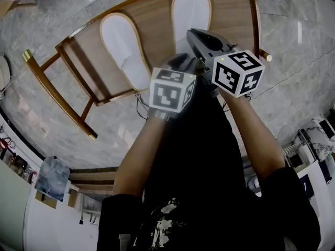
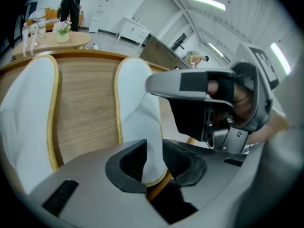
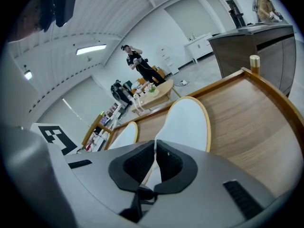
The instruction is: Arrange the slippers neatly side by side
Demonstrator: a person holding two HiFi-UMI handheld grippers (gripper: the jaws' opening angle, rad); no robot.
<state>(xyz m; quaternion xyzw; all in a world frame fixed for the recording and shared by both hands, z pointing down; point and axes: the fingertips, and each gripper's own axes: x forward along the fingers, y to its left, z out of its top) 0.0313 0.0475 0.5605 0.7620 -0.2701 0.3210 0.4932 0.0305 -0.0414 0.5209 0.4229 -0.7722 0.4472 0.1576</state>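
Ahead of both hand-held grippers: a wooden worktop with a raised rim and brass-capped legs stands on a grey marble floor.
Left hand-held gripper: the jaws are partly closed and pinch the tan-edged heel rim of the gripped slipper. Both pads press on its white fabric.
Right hand-held gripper: the jaws are almost together and pinch a thin fold of white fabric at the heel of the same slipper. It sits just to the right of the left hand-held gripper.
Gripped slipper: white with a tan border. It lies on the worktop with its toe pointing away from both hand-held grippers and its heel at their jaws.
Second slipper: it lies flat on the worktop to the left of the left hand-held gripper, touched by neither. Bare wood separates it from the gripped slipper. In the head view the toes lie further apart than the heels.
Marker cubes: one sits on each hand-held gripper, behind the jaws.
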